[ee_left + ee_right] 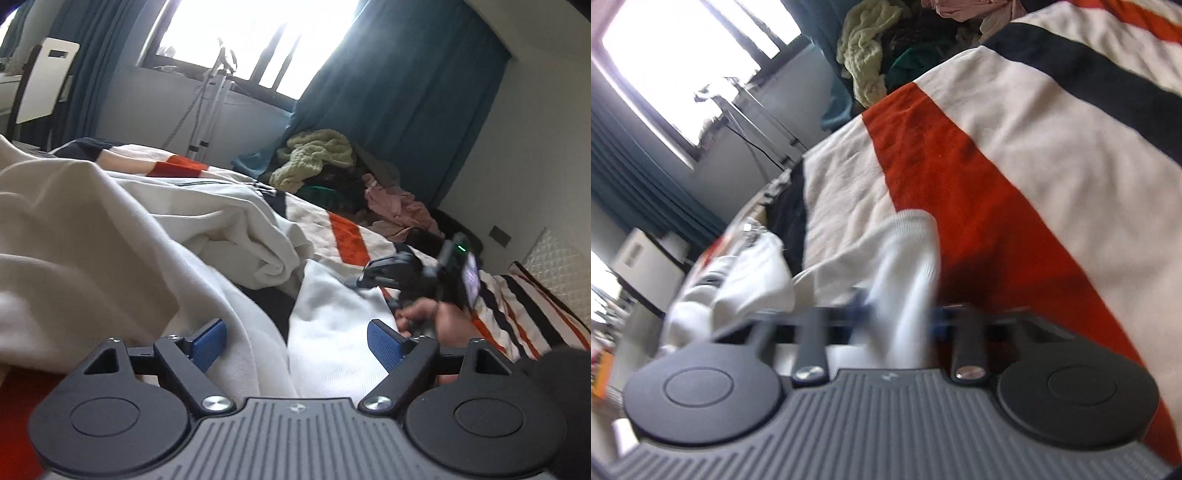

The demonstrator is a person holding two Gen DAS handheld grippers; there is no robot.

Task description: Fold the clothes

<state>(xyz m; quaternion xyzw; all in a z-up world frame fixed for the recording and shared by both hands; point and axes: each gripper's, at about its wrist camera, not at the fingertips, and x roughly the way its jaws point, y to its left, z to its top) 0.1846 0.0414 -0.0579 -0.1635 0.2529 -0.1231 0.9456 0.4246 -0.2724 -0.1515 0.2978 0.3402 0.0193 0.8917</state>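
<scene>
Home bedroom; striped bedspread (343, 236) on bed; teal curtains (399, 103) at window (258, 33); clothes pile (332, 173).

I see the white garment (229, 236) crumpled across the striped bedspread (343, 236), thick cream folds heaped on its near side. One ribbed white end (908, 266), probably a cuff given the blur, stands up off the bedspread's orange stripe, pinched at its base.
</scene>
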